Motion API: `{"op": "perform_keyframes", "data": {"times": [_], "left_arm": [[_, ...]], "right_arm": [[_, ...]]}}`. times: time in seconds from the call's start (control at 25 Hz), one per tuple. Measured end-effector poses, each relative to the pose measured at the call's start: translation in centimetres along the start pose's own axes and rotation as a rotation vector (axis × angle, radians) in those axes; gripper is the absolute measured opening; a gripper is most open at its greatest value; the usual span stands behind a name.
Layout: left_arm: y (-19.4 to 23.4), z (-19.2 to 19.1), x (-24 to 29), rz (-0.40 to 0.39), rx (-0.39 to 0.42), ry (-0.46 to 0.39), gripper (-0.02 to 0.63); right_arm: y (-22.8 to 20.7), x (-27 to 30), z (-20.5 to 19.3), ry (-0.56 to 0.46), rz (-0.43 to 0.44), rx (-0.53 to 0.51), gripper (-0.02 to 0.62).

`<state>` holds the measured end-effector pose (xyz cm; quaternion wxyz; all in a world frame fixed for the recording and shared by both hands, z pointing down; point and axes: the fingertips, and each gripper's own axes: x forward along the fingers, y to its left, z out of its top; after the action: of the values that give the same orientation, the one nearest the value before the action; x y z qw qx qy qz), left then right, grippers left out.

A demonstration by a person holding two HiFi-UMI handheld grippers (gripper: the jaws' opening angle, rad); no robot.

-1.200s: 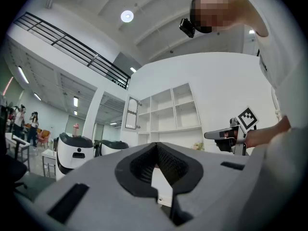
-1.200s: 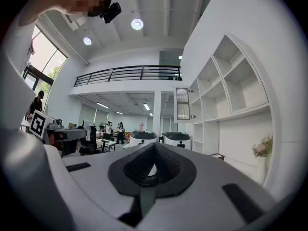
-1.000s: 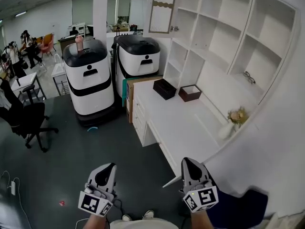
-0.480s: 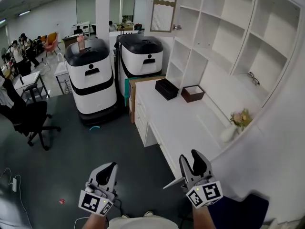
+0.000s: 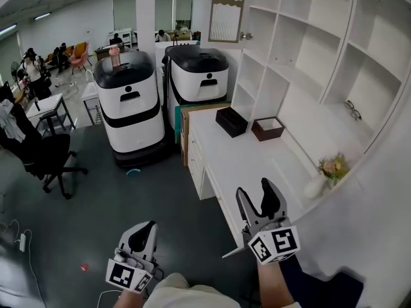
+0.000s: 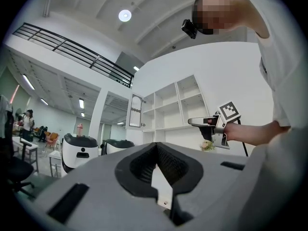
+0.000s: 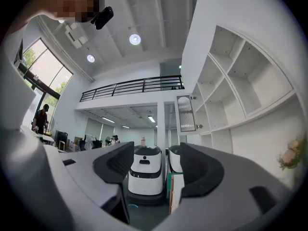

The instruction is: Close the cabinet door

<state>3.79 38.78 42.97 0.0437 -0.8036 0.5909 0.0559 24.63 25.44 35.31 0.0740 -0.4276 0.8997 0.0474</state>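
Cabinet door [image 5: 228, 10] swung open, high at the left end of the shelf unit [image 5: 308, 63], above the white desk [image 5: 250, 159]. Right gripper [image 5: 255, 191] by the desk's front edge: jaws have just been opening, now spread, nothing between. Left gripper [image 5: 142, 233] lower, over dark floor [image 5: 96, 204]: jaws pressed together, empty.

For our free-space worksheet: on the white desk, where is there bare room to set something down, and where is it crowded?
The desk is bare along its middle, between the brown box and the vase, and on toward its near end. The far end is crowded: the black box sits beside the brown box.
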Motion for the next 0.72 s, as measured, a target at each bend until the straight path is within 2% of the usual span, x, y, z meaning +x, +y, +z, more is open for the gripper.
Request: {"op": "perform_keyframes", "data": {"times": [0.16, 0.36, 0.56, 0.72], "left_arm": [[1.9, -1.1, 1.6, 0.043, -0.009, 0.01, 0.005], [5.6, -3.5, 7.1, 0.02, -0.032, 0.004, 0.005], [12.5, -5.8, 15.9, -0.044, -0.057, -0.009, 0.005], [19.8, -5.4, 22.9, -0.086, -0.073, -0.026, 0.005]], "right_arm": [[-0.3, 3.4, -0.7, 0.003, 0.028, -0.008, 0.278], [-1.7, 9.4, -2.8, 0.016, 0.022, -0.024, 0.278], [-4.3, 18.7, -4.8, 0.031, -0.029, -0.057, 0.278], [-5.7, 28.6, -5.7, 0.052, -0.065, -0.063, 0.278]]}}
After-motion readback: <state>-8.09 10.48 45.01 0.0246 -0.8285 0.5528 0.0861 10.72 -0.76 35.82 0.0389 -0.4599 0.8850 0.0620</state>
